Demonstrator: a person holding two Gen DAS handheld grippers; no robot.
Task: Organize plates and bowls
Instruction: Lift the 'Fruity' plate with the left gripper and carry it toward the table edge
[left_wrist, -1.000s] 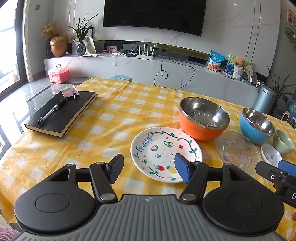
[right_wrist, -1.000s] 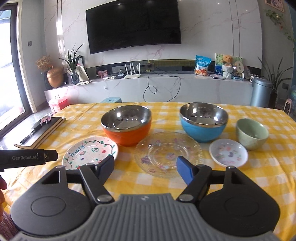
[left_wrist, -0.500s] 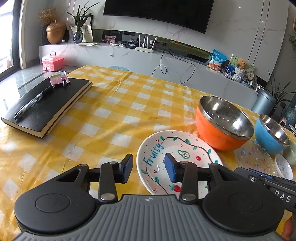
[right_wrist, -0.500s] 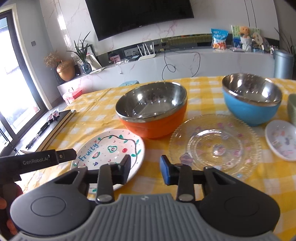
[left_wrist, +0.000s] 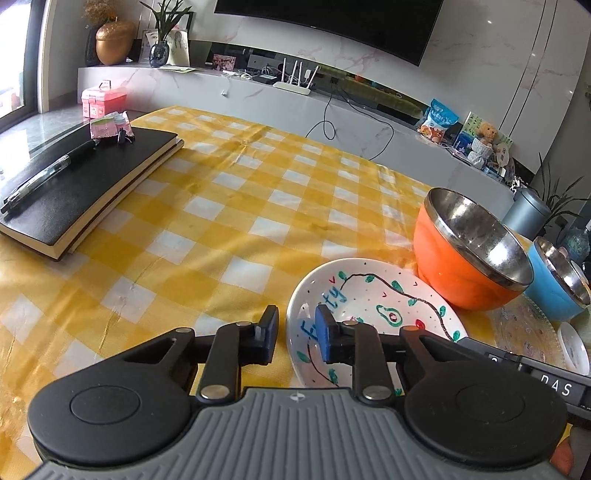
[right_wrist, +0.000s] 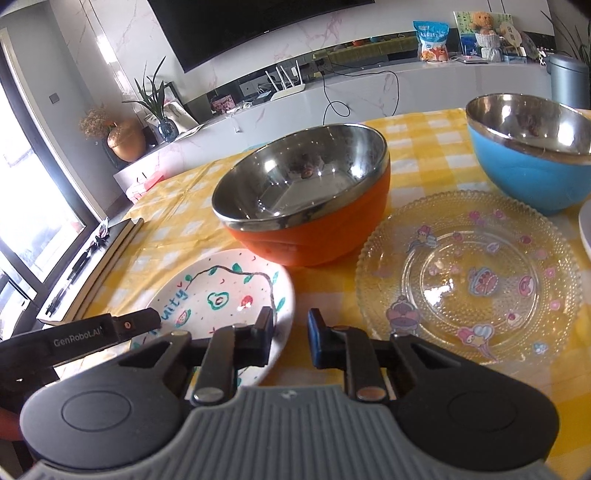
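Ceramic and likely brittle, the painted plate (left_wrist: 373, 306) lay on the checked tablecloth (left_wrist: 236, 229) beside the orange bowl (left_wrist: 469, 254), best pinched at its rim, where both grippers' jaws had just been narrowing, holding nothing.

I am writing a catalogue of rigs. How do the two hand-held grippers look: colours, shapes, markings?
Both look alike. The left hand-held gripper and the right hand-held gripper each have a grey ribbed body, two round black discs and black linkage arms with silver pivots. The finger pads are blue. Seen from the side, the casing is black with white lettering, "GenRobot.AI" on the left one.
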